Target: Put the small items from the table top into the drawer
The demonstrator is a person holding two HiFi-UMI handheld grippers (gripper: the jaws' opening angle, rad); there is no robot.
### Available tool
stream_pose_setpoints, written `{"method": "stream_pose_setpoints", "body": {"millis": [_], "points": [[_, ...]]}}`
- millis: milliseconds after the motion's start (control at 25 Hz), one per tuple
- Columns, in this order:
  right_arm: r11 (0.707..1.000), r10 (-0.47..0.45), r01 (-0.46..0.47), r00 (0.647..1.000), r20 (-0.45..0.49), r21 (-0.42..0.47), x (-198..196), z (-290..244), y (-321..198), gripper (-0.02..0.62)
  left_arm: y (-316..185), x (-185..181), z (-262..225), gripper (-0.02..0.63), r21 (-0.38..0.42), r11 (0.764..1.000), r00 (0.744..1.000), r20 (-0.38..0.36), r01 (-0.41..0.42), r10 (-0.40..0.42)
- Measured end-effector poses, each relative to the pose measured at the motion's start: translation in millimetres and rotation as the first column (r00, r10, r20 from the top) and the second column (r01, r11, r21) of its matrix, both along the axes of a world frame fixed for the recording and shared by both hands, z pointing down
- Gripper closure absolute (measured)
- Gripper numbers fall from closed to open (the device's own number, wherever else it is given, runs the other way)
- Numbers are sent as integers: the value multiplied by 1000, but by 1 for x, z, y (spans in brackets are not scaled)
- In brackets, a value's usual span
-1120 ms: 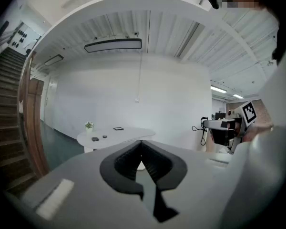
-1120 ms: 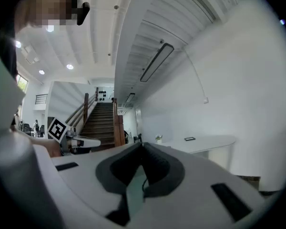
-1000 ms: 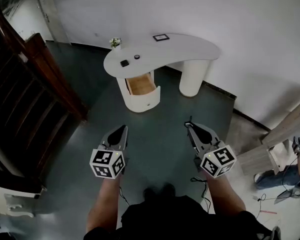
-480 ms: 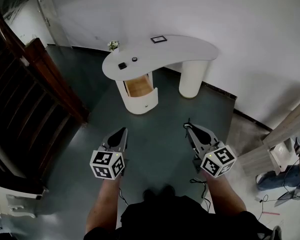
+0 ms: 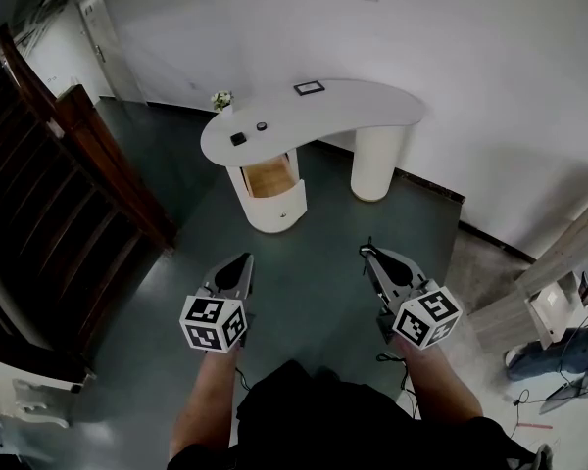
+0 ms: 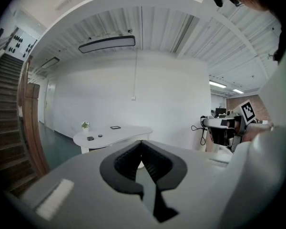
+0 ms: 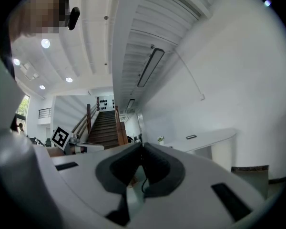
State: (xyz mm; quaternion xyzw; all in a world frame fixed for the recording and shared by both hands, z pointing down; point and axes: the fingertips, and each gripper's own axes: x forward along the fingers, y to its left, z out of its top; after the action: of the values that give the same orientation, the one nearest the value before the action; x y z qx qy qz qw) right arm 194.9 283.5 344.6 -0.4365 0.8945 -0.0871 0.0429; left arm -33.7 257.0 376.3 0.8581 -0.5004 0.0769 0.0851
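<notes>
The person stood on the dark green floor, well apart from the white kidney-shaped table, which lay at 12 o'clock in the head view. Both claws were held low in front of the body, pointing toward 12 o'clock. The left claw had its jaws pressed together with nothing between them, as the left gripper view showed. The right claw was likewise clenched and empty in the right gripper view.

On the table's rounded 9 o'clock end lay two small items close to each other: a black square item and, just toward 1 o'clock of it, a round dark item. A small potted plant stood near the far edge at that same end, and a dark picture frame lay farther toward 3 o'clock.

Under the 9 o'clock end, the drawer stood pulled open toward 6 o'clock, its wooden inside bare as far as could be seen. A dark wooden staircase ran along the 9 o'clock side of the room.
</notes>
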Motion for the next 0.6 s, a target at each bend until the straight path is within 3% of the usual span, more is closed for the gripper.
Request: {"method": "stream_pose_setpoints", "body": {"millis": [360, 600], "points": [[999, 31, -31, 999, -8, -33, 12, 12, -11, 569, -24, 9, 11, 595, -7, 1000, 1000, -16, -20, 20], [997, 46, -46, 999, -9, -56, 11, 20, -45, 569, -61, 5, 24, 595, -23, 999, 999, -32, -35, 34]]}}
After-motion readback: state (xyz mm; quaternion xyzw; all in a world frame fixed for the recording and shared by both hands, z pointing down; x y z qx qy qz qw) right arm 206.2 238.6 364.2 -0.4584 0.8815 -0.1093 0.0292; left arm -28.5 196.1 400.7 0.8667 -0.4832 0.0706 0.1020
